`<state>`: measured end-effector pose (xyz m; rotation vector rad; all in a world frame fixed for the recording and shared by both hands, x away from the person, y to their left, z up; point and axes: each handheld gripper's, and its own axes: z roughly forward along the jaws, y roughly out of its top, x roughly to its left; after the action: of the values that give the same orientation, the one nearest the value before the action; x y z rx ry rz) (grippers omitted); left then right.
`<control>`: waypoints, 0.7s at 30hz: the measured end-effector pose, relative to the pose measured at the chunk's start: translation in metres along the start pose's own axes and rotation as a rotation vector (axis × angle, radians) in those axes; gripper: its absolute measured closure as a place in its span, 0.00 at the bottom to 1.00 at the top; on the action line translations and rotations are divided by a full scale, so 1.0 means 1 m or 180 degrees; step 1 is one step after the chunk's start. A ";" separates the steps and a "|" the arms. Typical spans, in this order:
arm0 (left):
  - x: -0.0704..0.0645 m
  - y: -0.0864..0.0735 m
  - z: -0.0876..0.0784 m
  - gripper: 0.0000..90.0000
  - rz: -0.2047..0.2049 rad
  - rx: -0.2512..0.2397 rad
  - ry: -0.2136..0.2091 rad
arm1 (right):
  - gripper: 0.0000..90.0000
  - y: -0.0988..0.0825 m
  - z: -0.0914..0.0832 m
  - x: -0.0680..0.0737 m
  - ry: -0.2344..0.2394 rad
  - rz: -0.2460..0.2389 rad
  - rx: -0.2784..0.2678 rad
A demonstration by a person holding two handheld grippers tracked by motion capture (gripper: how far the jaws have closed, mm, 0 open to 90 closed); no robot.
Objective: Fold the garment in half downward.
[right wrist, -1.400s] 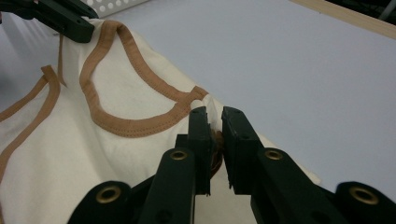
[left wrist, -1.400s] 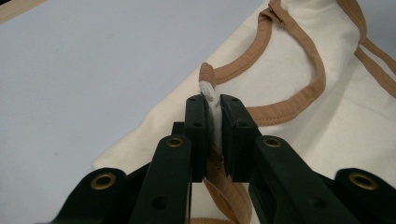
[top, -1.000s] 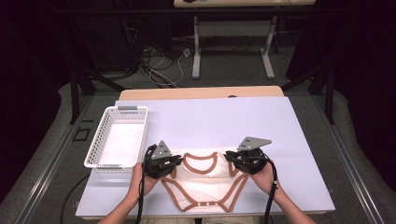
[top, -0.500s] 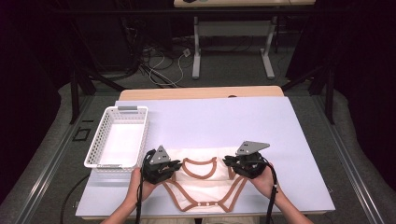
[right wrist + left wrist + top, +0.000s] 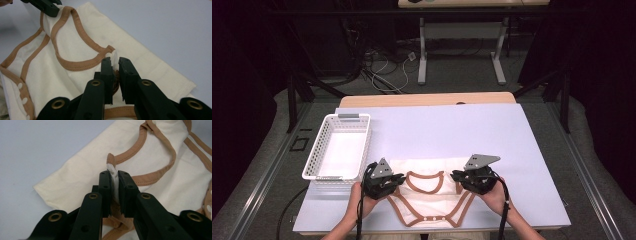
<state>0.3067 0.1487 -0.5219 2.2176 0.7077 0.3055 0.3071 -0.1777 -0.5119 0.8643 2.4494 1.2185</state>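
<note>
A cream baby bodysuit [image 5: 427,200] with brown trim lies flat near the table's front edge, neckline away from the person. My left gripper [image 5: 398,181] is shut on its left shoulder. In the left gripper view the jaws [image 5: 114,173] pinch a fold of cream cloth [image 5: 82,177] beside the brown neck trim. My right gripper [image 5: 457,176] is shut on the other shoulder. In the right gripper view its jaws [image 5: 113,60] clamp the fabric [image 5: 82,75] at the end of the neckline, and the left gripper [image 5: 47,6] shows at the top left.
A white slatted basket [image 5: 353,116] stands at the left of the white table [image 5: 452,135], close to the left gripper. A wooden strip runs along the far edge. Beyond the table are dark floor, cables and another table's legs.
Both grippers have eased slightly toward the near edge, still clamped on the garment's shoulders. Nothing was let go or taken up.
</note>
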 end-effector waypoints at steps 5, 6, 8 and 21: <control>-0.001 -0.002 -0.001 0.91 0.0025 -0.0012 0.0016 | 0.91 -0.002 -0.001 0.002 0.0010 -0.0006 0.0034; -0.001 -0.003 -0.001 0.91 0.0001 -0.0016 -0.0005 | 0.91 -0.002 -0.001 0.002 0.0013 -0.0005 0.0015; -0.001 -0.004 -0.001 0.91 -0.0004 -0.0002 0.0000 | 0.91 -0.003 -0.001 0.003 0.0016 -0.0006 0.0026; -0.005 -0.008 -0.005 0.90 -0.0037 0.0014 -0.0082 | 0.91 -0.007 -0.003 0.006 0.0020 -0.0028 0.0037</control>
<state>0.2977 0.1531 -0.5248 2.2170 0.7077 0.2694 0.2984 -0.1789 -0.5152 0.8531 2.4651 1.2067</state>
